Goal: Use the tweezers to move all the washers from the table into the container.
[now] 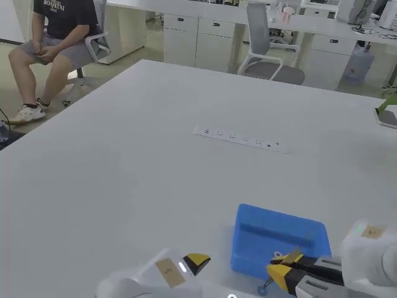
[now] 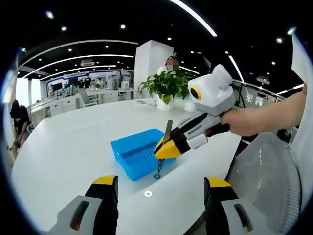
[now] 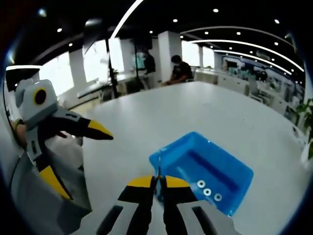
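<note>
Blue box [image 3: 238, 192] is holding three washers [image 3: 208, 191]; one more washer [image 2: 148, 194] is lying on the white table [image 2: 73, 147] just beside it. I am clamping the tweezers [image 2: 160, 166] in the right gripper [image 2: 164, 149], tips pointing down near that washer. My left gripper [image 2: 161, 182] is hanging wide open, empty.

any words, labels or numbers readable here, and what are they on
Nothing reads for sure.
Black T-shirt: white lettering, blurred.
Tan sticker on left gripper, another on right gripper: marks too small.
Power strip: tiny markings, unreadable.
</note>
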Demonstrator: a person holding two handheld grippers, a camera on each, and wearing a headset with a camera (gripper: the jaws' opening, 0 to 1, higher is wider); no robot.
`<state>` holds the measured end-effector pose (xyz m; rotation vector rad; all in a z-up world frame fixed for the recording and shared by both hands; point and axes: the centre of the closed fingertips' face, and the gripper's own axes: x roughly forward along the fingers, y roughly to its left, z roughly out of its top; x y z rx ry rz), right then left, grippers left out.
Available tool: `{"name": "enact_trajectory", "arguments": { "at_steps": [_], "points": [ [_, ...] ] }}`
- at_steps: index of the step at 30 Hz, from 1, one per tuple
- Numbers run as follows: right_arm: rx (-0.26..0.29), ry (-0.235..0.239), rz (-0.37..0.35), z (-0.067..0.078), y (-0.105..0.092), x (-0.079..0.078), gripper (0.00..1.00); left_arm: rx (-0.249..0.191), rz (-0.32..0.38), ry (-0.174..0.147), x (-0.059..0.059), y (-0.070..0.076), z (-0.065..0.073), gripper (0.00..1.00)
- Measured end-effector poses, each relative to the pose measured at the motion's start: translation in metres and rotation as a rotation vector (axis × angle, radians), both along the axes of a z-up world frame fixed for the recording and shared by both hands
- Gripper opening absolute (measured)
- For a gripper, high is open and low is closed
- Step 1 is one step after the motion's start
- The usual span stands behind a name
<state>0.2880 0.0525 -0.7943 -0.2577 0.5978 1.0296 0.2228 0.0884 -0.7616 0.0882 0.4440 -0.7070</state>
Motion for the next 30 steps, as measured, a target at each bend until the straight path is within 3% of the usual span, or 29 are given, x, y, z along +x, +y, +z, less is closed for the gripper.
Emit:
{"name": "enact_trajectory", "arguments": {
  "at_steps": [7, 15, 18, 22, 26, 30],
  "points": [
    [-0.017, 0.008, -0.008, -0.017, -0.001, -0.003, 0.04, 0.003, -0.005, 0.001, -0.001, -0.001, 0.000, 0.72],
    [-0.006, -0.017, -0.003, -0.011, 0.003, 0.000, 0.04, 0.003, -0.006, 0.002, 0.000, -0.001, -0.001, 0.72],
    [-0.030, -0.025, 0.012, -0.014, 0.004, 0.002, 0.04, 0.003, -0.006, 0.000, 0.000, -0.001, -0.001, 0.72],
    [-0.034, -0.003, 0.023, -0.018, 0.005, 0.000, 0.04, 0.003, -0.003, 0.001, 0.000, 0.000, -0.001, 0.72],
    [-0.049, -0.013, 0.030, -0.017, 0.005, 0.001, 0.04, 0.002, -0.001, 0.000, 0.000, 0.000, 0.000, 0.72],
    [-0.030, 0.015, 0.024, -0.017, 0.006, 0.002, 0.04, 0.005, -0.004, 0.001, 0.000, -0.001, 0.000, 0.72]
  ]
}}
